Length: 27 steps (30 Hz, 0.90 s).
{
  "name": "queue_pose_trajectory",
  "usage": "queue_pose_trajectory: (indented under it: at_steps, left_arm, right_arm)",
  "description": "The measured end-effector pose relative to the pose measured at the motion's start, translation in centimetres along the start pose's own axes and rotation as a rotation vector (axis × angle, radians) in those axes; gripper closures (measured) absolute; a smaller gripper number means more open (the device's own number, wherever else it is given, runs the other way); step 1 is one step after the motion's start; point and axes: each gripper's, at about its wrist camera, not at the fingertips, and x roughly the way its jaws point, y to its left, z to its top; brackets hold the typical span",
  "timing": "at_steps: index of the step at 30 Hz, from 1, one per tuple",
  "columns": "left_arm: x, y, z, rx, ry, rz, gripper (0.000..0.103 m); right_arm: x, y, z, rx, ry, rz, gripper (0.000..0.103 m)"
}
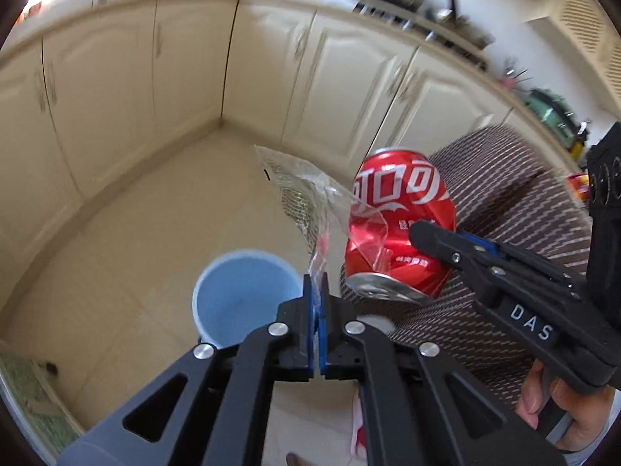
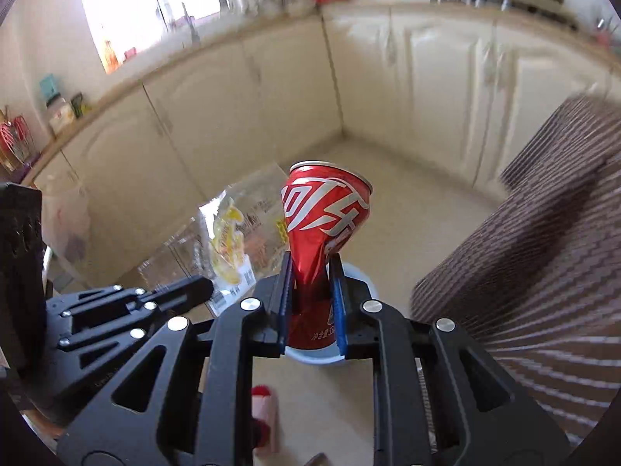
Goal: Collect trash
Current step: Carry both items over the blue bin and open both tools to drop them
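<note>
My left gripper point(image 1: 319, 287) is shut on a clear plastic wrapper point(image 1: 306, 190) and holds it in the air above a light blue bin point(image 1: 240, 295) on the floor. My right gripper point(image 2: 312, 268) is shut on a crushed red cola can point(image 2: 322, 213), squeezed at its middle, above the same bin point(image 2: 322, 357). In the left wrist view the can point(image 1: 396, 225) hangs just right of the wrapper, held by the right gripper point(image 1: 423, 233). In the right wrist view the wrapper point(image 2: 236, 233) with yellow print hangs left of the can, held by the left gripper point(image 2: 202, 287).
Cream cabinet doors point(image 1: 186, 77) line the far walls, meeting at a corner. A brown patterned cloth surface point(image 1: 504, 209) rises at the right, also in the right wrist view point(image 2: 543, 252). A small red and white scrap point(image 2: 264, 407) lies on the tiled floor point(image 1: 147, 225).
</note>
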Motion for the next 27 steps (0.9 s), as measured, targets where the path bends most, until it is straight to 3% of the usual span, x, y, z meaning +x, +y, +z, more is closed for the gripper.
queue_pose_trajectory:
  at_steps: [6, 10, 13, 14, 17, 20, 22, 27]
  left_arm:
    - [11.6, 4.9, -0.7, -0.08, 0.257, 0.002, 0.102]
    - [17.2, 6.6, -0.5, -0.083, 0.35, 0.036, 0.1]
    - [20.8, 7.8, -0.8, -0.125, 0.425, 0.009, 0.093]
    - [21.5, 8.1, -1.1, -0.134, 0.443, 0.007, 0.078]
    - [23.0, 9.2, -1.7, -0.174, 0.466, 0.056, 0.062]
    - [23.0, 10.0, -1.7, -0.232, 0.461, 0.041, 0.049]
    - [22.7, 10.2, -1.6, -0.234, 0.449, 0.075, 0.044]
    - [23.9, 11.8, -2.5, -0.29, 0.486, 0.127, 0.043]
  right_arm:
    - [11.6, -1.8, -2.7, 0.087, 0.191, 0.024, 0.085]
    - [17.8, -4.2, -4.5, 0.148, 0.291, 0.002, 0.085]
    - [20.6, -5.2, -5.3, 0.163, 0.334, -0.016, 0.085]
    - [21.7, -5.7, -5.7, 0.173, 0.352, -0.019, 0.085]
    - [23.6, -6.3, -6.2, 0.195, 0.379, -0.025, 0.085]
    - [24.6, -6.3, -6.9, 0.208, 0.399, -0.03, 0.085]
    - [25.4, -6.2, -7.3, 0.218, 0.41, -0.023, 0.085]
    - [27.4, -5.5, -8.0, 0.234, 0.439, -0.003, 0.085]
